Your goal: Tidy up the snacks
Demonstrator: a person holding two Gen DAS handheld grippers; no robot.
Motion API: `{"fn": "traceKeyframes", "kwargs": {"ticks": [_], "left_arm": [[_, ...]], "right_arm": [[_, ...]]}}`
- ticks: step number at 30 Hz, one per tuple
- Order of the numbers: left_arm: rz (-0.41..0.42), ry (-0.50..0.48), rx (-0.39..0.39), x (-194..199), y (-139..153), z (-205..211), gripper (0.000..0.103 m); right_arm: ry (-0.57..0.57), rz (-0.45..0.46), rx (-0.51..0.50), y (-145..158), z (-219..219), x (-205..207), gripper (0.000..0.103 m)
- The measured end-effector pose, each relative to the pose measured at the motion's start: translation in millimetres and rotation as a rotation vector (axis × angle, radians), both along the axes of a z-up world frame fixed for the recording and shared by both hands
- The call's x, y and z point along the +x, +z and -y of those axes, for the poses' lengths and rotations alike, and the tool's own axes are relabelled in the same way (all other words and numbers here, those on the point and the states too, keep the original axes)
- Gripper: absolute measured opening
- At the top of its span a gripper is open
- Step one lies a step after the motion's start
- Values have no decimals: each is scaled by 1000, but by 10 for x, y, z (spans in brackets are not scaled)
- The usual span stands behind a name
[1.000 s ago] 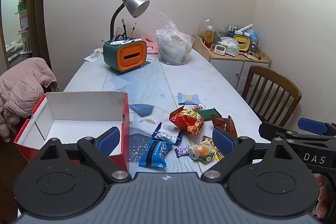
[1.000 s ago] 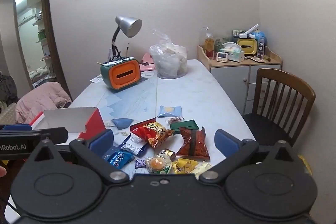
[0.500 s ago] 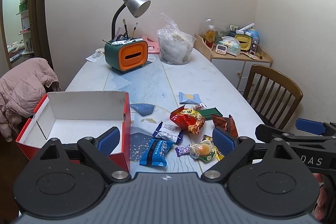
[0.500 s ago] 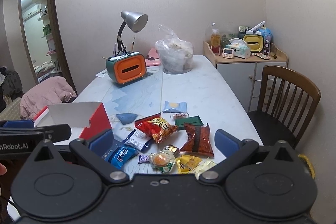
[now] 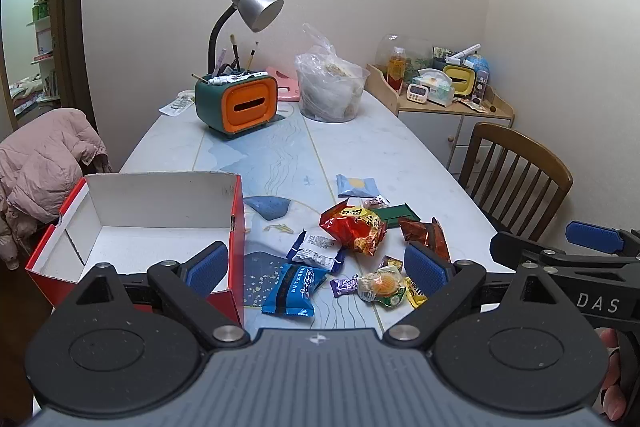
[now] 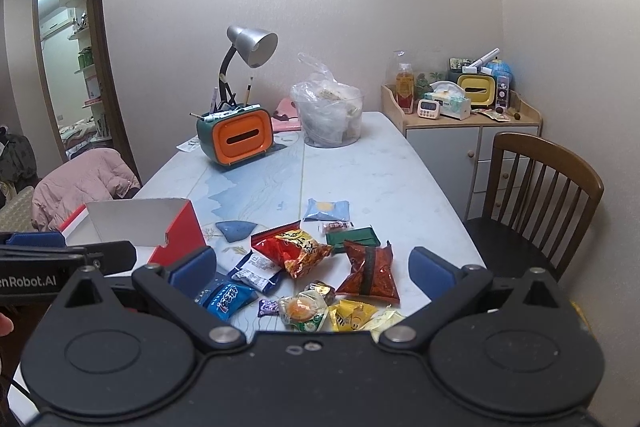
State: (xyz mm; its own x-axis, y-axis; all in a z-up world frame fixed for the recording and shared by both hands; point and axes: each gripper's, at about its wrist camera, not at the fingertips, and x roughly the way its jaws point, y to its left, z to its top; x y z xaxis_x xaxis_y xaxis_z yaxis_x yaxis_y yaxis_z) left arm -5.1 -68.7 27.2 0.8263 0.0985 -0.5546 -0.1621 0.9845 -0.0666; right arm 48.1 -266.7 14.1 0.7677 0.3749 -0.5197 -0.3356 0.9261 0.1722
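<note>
Hovering above the near end of the table [image 5: 400,155], both claws are spread wide with nothing in them: left gripper [image 5: 316,269], right gripper [image 6: 312,269]. The red box [image 5: 238,227] is the landmark, open and white inside. All the snacks lie loose just right of it: blue packet [image 5: 294,289] closest, orange chip bag [image 5: 354,229] beyond, dark red bag [image 6: 370,273] farther right.

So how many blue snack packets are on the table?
3: a light blue packet farthest back, a blue-and-white packet beside the red chip bag, and a bright blue packet nearest the red box. Others may be hidden.
</note>
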Motion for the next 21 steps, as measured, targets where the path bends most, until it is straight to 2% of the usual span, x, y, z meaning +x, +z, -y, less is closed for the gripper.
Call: {"fn": "traceKeyframes", "kwargs": {"ticks": [21], "left_arm": [[-2,-1,2,24,-5,8,96]], "right_arm": [[11,19,-1,39,-52,-17,102]]}}
